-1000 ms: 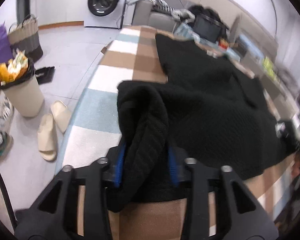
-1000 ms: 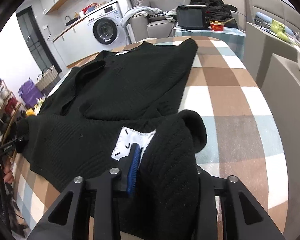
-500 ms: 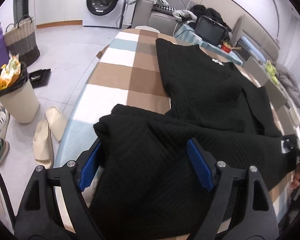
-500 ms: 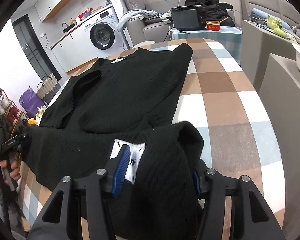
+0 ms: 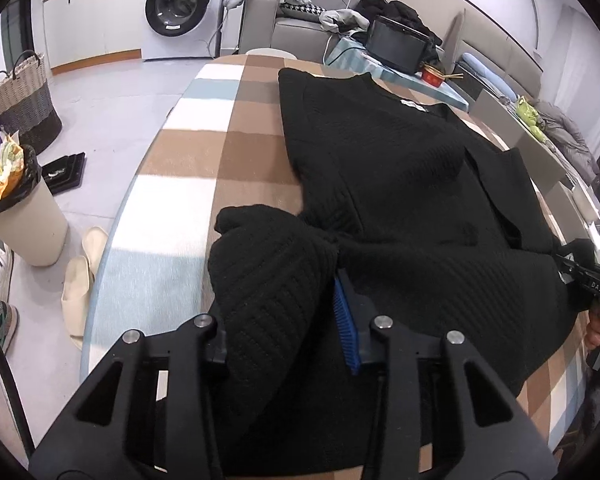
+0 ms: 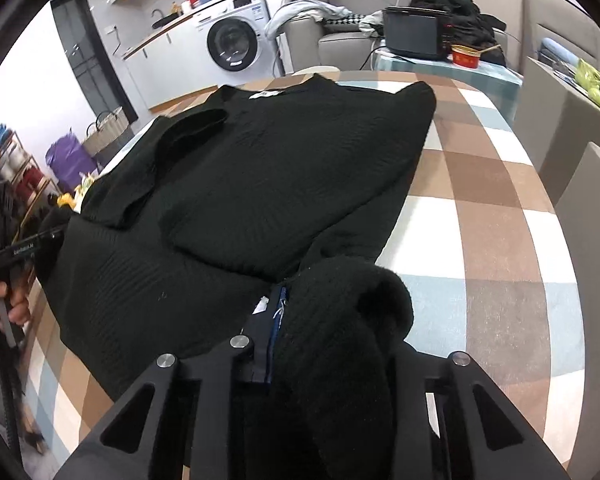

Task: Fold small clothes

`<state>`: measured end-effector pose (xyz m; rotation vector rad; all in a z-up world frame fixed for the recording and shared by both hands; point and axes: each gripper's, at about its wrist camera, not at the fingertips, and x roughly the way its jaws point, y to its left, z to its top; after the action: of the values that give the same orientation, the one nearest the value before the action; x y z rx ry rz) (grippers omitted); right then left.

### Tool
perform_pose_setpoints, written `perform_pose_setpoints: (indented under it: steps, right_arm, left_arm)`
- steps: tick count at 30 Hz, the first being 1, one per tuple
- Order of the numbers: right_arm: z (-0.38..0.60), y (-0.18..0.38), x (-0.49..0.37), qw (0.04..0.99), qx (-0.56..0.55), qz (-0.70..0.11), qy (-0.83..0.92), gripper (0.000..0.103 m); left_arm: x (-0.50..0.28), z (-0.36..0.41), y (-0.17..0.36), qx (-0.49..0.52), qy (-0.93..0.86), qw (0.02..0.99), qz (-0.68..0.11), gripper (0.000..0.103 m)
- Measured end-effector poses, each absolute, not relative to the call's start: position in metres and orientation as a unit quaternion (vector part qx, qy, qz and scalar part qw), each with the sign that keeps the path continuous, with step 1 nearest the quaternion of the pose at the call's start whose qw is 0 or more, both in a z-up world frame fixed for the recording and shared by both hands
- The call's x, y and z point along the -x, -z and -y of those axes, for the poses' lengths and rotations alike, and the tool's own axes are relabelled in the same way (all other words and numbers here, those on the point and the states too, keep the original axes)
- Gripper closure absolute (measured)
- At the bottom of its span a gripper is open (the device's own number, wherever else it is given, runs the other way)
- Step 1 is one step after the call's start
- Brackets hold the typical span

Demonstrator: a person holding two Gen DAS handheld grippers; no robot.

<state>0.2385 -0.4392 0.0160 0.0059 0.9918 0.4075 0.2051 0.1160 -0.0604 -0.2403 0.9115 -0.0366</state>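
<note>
Knitwear, a black ribbed knit sweater [image 5: 400,184], lies on my brown, white and blue checked tablecloth [image 5: 204,152], long axis running away from me, neckline at the far end. My left gripper [image 5: 284,320] and right gripper [image 6: 332,332] each pinch a bunched hem corner.

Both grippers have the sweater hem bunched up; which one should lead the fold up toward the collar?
Neither clearly: the left gripper and right gripper each clamp a bottom corner of the black sweater. Probably lift together; right has bare checkered tablecloth beside it.
</note>
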Motion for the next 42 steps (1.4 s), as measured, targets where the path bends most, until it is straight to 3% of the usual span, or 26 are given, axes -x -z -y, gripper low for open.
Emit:
perform_pose_setpoints:
  steps: [13,16,17,18,25,36,42]
  right_arm:
    - [0.458,-0.024,-0.189,0.845,0.041,-0.492,-0.206,0.077]
    - [0.463,-0.025,-0.186,0.853,0.03,-0.485,-0.191,0.07]
    - [0.464,-0.026,-0.187,0.856,0.025,-0.483,-0.185,0.066]
    - [0.465,-0.027,-0.185,0.858,0.023,-0.48,-0.181,0.059]
    - [0.484,-0.046,-0.163,0.872,-0.03,-0.465,-0.149,0.054]
    - [0.533,-0.068,-0.084,0.884,-0.14,-0.433,-0.106,0.045]
    - [0.545,-0.056,-0.07,0.881,-0.176,-0.423,-0.113,0.045]
  left_arm:
    - [-0.114,-0.088,0.058,0.112,0.031,0.882,-0.456,0.068]
    - [-0.097,-0.093,0.052,0.113,0.018,0.888,-0.446,0.054]
    - [-0.092,-0.099,0.05,0.119,0.011,0.89,-0.44,0.042]
    - [-0.088,-0.104,0.049,0.126,0.005,0.891,-0.437,0.039]
    - [-0.052,-0.135,0.038,0.181,-0.019,0.891,-0.417,0.037]
    - [-0.03,-0.113,0.057,0.158,-0.009,0.882,-0.445,0.037]
    - [-0.027,-0.11,0.056,0.167,-0.002,0.881,-0.443,0.037]
